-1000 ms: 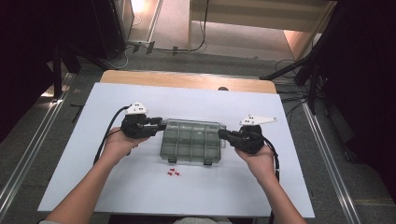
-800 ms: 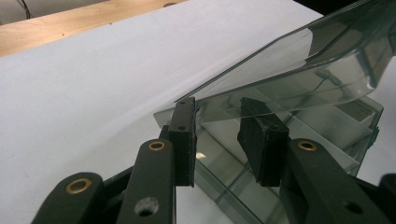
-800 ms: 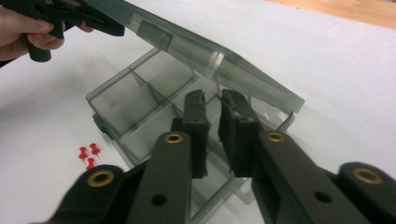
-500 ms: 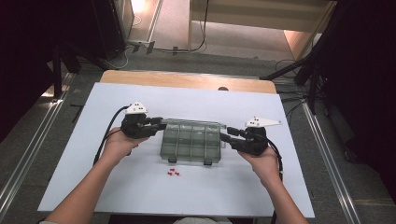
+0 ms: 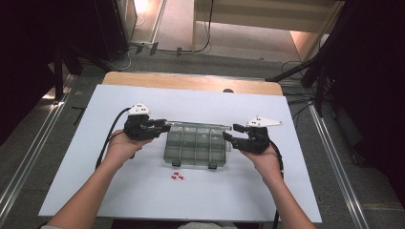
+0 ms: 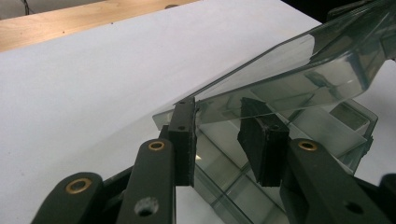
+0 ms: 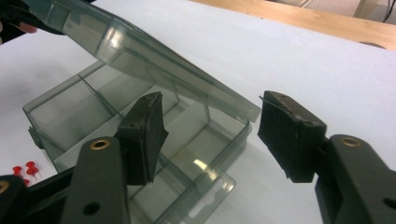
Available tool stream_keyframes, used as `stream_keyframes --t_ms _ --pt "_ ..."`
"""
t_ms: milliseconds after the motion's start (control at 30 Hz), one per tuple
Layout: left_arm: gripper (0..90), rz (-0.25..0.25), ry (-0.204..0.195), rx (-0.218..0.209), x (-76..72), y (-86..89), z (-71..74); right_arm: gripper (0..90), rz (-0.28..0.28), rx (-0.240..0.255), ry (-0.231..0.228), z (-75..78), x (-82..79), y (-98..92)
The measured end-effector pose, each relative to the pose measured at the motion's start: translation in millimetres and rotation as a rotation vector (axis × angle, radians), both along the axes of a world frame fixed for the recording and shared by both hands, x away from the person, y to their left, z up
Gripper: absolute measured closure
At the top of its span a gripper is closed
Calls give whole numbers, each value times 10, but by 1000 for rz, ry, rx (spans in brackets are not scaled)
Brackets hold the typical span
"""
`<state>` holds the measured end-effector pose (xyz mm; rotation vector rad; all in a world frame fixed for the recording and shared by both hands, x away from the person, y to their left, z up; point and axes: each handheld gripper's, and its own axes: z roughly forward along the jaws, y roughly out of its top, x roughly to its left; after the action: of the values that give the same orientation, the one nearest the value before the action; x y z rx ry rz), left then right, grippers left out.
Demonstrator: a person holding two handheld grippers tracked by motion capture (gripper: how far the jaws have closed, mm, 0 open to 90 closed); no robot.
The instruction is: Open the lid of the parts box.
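Note:
A smoky clear compartment box (image 5: 196, 145) sits mid-table with its lid (image 7: 154, 56) tilted up. My left gripper (image 5: 165, 126) is at the box's left end. In the left gripper view it (image 6: 224, 135) is shut on the lid (image 6: 289, 70), one pad on the lid's corner and the other seen through the plastic. My right gripper (image 5: 229, 133) is at the right end, and its jaws have just been opening. In the right gripper view it (image 7: 215, 126) stands open, with the lid's near corner between the pads but not touched. Open compartments (image 7: 93, 112) show under the lid.
Three red pushpins (image 5: 178, 177) lie on the white tabletop (image 5: 95, 191) just in front of the box, and also show in the right gripper view (image 7: 25, 169). A wooden strip (image 5: 191, 82) runs along the table's far edge. Dark floor and cables surround the table.
The right gripper's jaws have spread apart at the box's right end. The left gripper and the box have stayed where they were.

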<state>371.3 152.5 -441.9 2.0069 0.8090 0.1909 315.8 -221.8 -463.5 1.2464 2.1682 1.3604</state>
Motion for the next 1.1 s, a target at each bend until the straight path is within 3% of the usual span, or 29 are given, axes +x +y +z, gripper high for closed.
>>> stream_keyframes --t_ms 333,467,1100 --pt "660 0 0 -2 7 1 3 560 -8 -10 -39 33 53 49" --pt "661 1 -1 -8 12 -2 4 622 -9 -42 -71 37 61 89" --pt "660 45 -13 -24 59 -38 -6 652 -50 -27 -79 10 130 109"
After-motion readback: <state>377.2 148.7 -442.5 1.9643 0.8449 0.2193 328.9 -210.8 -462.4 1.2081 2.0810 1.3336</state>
